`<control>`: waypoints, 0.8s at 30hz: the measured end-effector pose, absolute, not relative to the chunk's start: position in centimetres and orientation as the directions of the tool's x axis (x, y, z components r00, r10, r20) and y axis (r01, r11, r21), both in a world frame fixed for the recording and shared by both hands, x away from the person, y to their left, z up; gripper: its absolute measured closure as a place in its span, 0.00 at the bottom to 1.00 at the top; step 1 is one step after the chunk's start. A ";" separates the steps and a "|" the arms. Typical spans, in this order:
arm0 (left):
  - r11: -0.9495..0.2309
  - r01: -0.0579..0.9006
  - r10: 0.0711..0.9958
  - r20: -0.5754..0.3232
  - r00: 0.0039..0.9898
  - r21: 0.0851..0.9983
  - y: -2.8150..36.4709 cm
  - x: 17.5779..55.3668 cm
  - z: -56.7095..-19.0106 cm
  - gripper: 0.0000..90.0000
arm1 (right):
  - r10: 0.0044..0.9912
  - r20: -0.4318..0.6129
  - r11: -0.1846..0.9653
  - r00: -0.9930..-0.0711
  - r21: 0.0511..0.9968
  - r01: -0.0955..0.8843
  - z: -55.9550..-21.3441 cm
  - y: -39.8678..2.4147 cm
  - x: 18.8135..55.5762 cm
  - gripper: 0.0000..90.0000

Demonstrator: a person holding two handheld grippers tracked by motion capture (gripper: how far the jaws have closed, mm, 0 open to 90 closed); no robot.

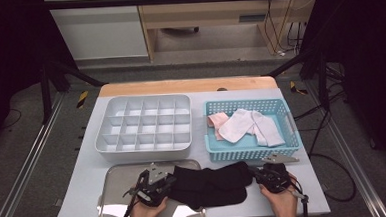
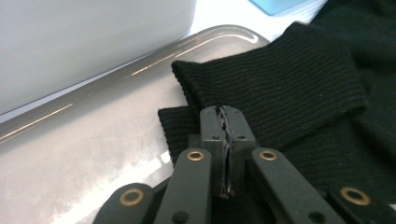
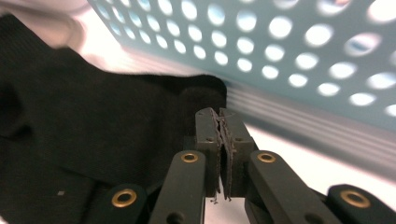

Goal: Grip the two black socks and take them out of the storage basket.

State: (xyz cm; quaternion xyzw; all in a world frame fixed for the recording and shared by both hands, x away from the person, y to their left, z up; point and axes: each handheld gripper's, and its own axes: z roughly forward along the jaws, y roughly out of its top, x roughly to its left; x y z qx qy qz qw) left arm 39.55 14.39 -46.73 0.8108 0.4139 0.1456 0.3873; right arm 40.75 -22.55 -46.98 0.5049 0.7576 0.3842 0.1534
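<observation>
so here's where the sock sorting seems to stand: the pair of black ribbed socks (image 1: 212,183) is lying flat on the counter (image 1: 80,189), right in front of the light blue perforated plastic basket (image 1: 253,153), with its left end draped over the rim of the shiny metal tray (image 1: 115,180) that sits to the basket's front left. the left gripper (image 1: 166,182) has its fingers (image 2: 212,128) pressed fully together, and in the left gripper view they sit at the cuff end with ribbed fabric around the tips, though i can't tell if any cloth is actually pinched between them. the right gripper (image 1: 257,174) is the same story, fingers (image 3: 208,133) closed tight against each other, right at the toe end by the basket wall; whether it has a bit of sock i can't say either. looks to me like the pair is being straightened or lined up before folding, so that's mid-step at best. the white plastic divided organiser box (image 1: 143,128), just left of the basket, has every compartment empty as far as i can see, so nothing's been filed away yet. inside the basket there are white socks (image 1: 252,126) and a pale pink sock (image 1: 216,121) waiting. my guess: early days, first pair in hand, folding and stowing all ahead.
</observation>
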 end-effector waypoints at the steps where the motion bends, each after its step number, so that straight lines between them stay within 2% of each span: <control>1: -0.357 0.558 0.784 -0.085 0.615 0.749 14.4 39.5 -46.7 0.98 | 0.883 0.156 0.195 -0.443 0.737 0.647 -47.0 -22.6 40.7 0.97; 5: -0.313 0.525 0.774 -0.108 0.624 0.791 15.7 39.2 -45.1 0.98 | 0.875 0.158 0.170 -0.457 0.783 0.598 -45.1 -22.9 39.8 0.98; 11: -0.286 0.517 0.768 -0.130 0.628 0.806 16.9 38.9 -43.9 0.98 | 0.859 0.183 0.154 -0.479 0.798 0.582 -43.4 -22.8 38.6 0.98; 18: -0.267 0.534 0.761 -0.165 0.628 0.802 19.3 38.5 -43.0 0.98 | 0.829 0.258 0.132 -0.495 0.771 0.624 -42.6 -22.1 37.2 0.98; 24: -0.284 0.548 0.752 -0.172 0.636 0.787 19.6 38.1 -43.6 0.98 | 0.824 0.272 0.155 -0.497 0.736 0.659 -43.3 -21.6 36.9 0.98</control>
